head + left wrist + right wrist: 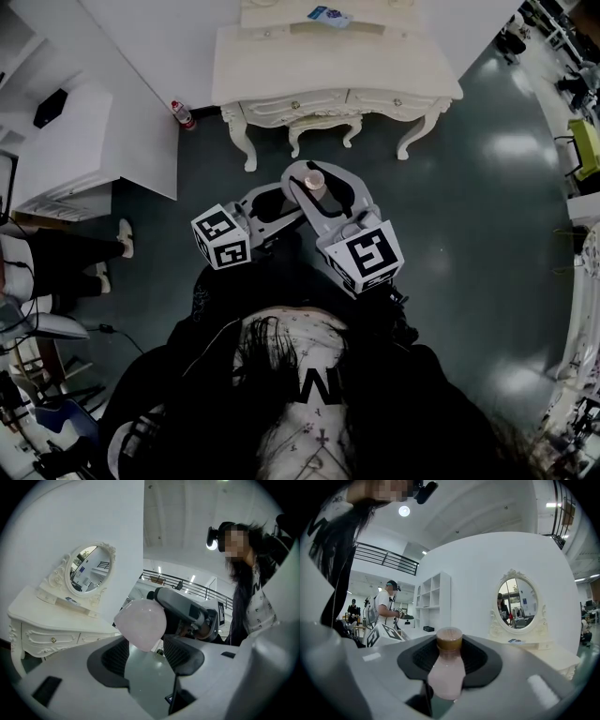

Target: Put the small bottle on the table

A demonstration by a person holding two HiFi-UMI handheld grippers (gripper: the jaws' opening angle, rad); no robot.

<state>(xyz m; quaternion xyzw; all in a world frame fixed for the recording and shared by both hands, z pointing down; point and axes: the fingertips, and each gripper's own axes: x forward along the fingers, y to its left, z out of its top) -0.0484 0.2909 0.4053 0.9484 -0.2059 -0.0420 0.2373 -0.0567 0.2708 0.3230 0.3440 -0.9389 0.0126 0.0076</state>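
Note:
A small bottle (pixel 315 178) with a pale pink body and a brown cap (pixel 449 638) stands upright between the jaws of my right gripper (pixel 323 204), which is shut on it. In the right gripper view the pads (pixel 480 660) press its sides. My left gripper (pixel 279 201) is close on the left and points at the bottle. In the left gripper view the bottle's rounded pink end (pixel 140 623) hovers at the tips of its open jaws, with floor showing between the pads (pixel 115 656). The white dressing table (pixel 281 70) stands ahead beyond both grippers.
An oval mirror (pixel 518 602) tops the dressing table, and a small blue-white item (pixel 328 15) lies at its back. A red-capped bottle (pixel 182 113) stands on the dark floor by a white wall panel. White shelves (pixel 433 602), a person (pixel 386 606) and someone's legs (pixel 80 253) are to the left.

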